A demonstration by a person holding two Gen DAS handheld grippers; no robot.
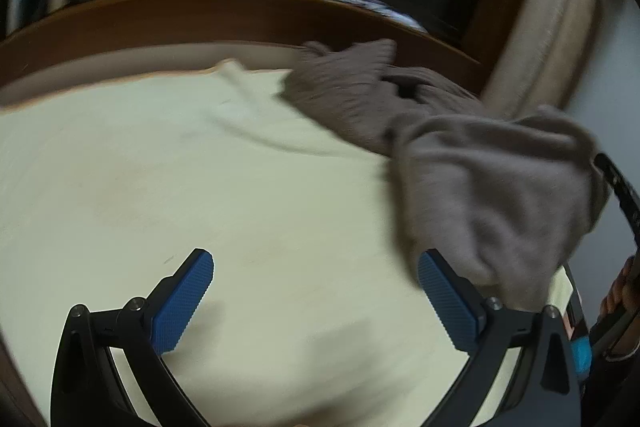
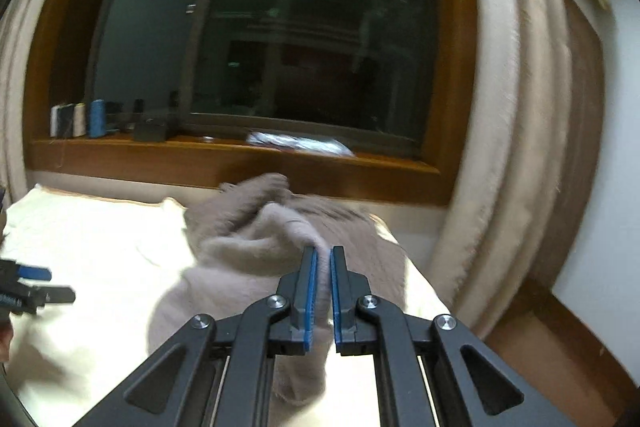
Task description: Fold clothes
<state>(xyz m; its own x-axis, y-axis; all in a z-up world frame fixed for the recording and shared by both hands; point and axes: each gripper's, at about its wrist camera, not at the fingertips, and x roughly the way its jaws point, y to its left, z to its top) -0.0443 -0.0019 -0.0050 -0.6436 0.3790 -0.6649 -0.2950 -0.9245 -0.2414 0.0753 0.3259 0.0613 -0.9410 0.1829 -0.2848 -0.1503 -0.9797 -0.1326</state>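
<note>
A taupe knit sweater (image 1: 472,163) lies bunched on the cream sheet (image 1: 200,187) at the right. My left gripper (image 1: 316,267) is open and empty over the bare sheet, its right finger just beside the hanging cloth. My right gripper (image 2: 323,259) is shut on a fold of the sweater (image 2: 248,255) and holds it lifted above the sheet (image 2: 100,239). The rest of the sweater trails back toward the window sill. The left gripper's tip (image 2: 36,273) shows at the left edge of the right wrist view.
A wooden window sill (image 2: 240,155) runs along the far edge of the bed, with thread spools (image 2: 78,119) at its left and a dark window above. Beige curtains (image 2: 516,131) hang at the right. A wooden skirting board (image 2: 560,339) runs low at the right.
</note>
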